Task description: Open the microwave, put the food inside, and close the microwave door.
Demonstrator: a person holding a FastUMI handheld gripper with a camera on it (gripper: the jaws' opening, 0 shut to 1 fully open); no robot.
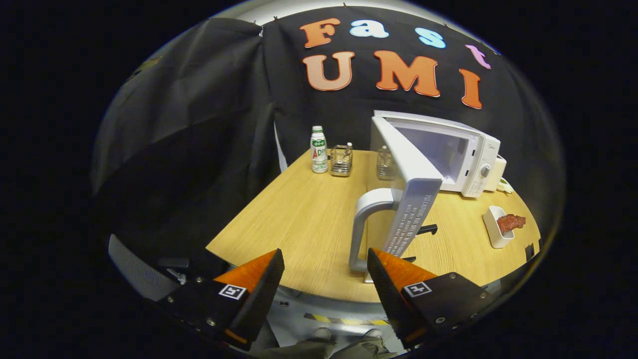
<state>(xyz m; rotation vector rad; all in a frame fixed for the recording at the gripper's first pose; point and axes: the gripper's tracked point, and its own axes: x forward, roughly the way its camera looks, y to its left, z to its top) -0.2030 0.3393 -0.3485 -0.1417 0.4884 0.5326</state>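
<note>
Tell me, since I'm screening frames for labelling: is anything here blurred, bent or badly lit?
Gripper view: sharp throughout; fisheye bows the table edge and tilts the open microwave door; light is even, food dish is clear, and the open gripper holds nothing.

The tool hangs with its two fingers spread wide, gripping nothing.

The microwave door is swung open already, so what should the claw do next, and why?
Probably swing right toward the white dish holding the food, to pick it up. The microwave door stands open, the claw is open and empty beside the door's handle, and the food sits on the table.
</note>
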